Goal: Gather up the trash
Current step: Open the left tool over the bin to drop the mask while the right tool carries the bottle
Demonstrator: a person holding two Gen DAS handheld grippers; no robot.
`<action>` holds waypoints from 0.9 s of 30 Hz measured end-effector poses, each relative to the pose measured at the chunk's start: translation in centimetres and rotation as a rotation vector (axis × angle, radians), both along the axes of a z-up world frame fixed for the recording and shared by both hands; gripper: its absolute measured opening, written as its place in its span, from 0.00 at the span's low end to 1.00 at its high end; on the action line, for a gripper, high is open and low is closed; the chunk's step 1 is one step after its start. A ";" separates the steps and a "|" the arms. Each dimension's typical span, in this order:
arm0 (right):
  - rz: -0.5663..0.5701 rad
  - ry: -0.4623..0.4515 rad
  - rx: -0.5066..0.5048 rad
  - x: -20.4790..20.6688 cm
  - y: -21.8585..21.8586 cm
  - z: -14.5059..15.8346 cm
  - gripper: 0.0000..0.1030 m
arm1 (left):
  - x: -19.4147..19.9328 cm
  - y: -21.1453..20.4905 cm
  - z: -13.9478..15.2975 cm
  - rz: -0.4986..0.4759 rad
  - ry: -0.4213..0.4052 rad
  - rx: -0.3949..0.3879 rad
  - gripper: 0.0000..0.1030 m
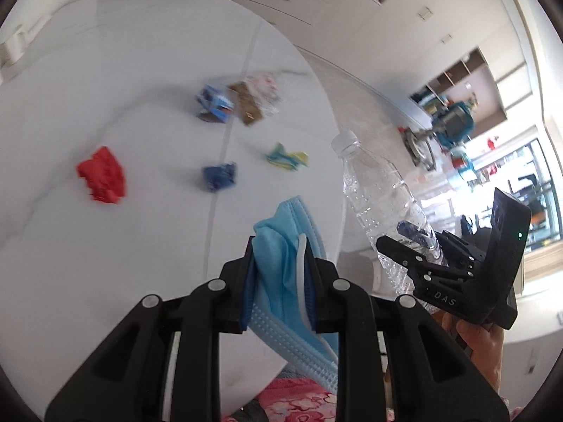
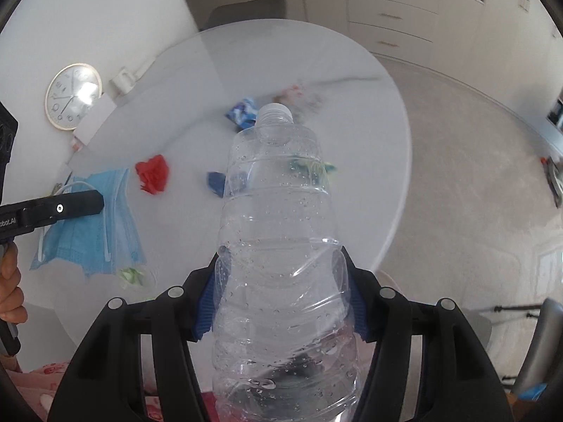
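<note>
Left wrist view: the left gripper (image 1: 279, 270) is closed tight on one light blue face mask (image 1: 278, 242), pinched between the blue pads, with the pleated part hanging below the fingers and its lower end cut off behind them. Ahead of the fingertips, on the round white table (image 1: 105, 263), lie five blurred scraps: one red crumpled piece (image 1: 102, 175) to the left, one dark blue wad (image 1: 219, 178), one yellow-green wrapper (image 1: 288, 157), one blue-and-white packet (image 1: 214, 102) and one clear bag with brown contents (image 1: 254, 100) farthest out. To the right, the right gripper (image 1: 422, 253) clamps one clear plastic bottle (image 1: 378, 190) near its base; the bottle's bottom is hidden behind the gripper, and a hand (image 1: 475, 344) shows below it.

Right wrist view: the right gripper (image 2: 281, 302), about half open, grips the single bottle (image 2: 278, 232) between its pads, white cap pointing away. The bottle covers much of the table (image 2: 369, 176) beyond; the red piece (image 2: 153, 173), dark blue wad (image 2: 215, 181) and blue-and-white packet (image 2: 241, 112) show beside it, the yellow-green wrapper only through the plastic. To the left, the left gripper (image 2: 100, 202) holds the mask (image 2: 88, 225) above the tabletop; one wall clock (image 2: 73, 95) lies farther off
</note>
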State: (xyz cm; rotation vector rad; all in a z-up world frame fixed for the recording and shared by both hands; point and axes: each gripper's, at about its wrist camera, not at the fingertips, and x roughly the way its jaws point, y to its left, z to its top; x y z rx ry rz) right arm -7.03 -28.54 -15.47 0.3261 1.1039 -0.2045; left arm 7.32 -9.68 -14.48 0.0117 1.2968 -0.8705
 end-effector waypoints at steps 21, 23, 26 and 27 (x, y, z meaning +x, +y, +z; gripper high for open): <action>-0.195 0.091 0.088 -15.2 -10.2 -5.9 0.59 | -14.3 -19.6 -11.2 -0.355 0.015 0.197 0.46; -0.177 0.100 0.101 -15.0 -10.2 -6.7 0.59 | -14.4 -19.5 -11.3 -0.353 0.009 0.199 0.53; -0.145 0.115 0.112 -14.4 -10.0 -7.7 0.59 | -14.5 -19.6 -11.5 -0.343 0.015 0.207 0.56; -0.137 0.118 0.113 -14.5 -10.0 -7.9 0.59 | -14.5 -19.5 -11.6 -0.337 0.014 0.210 0.57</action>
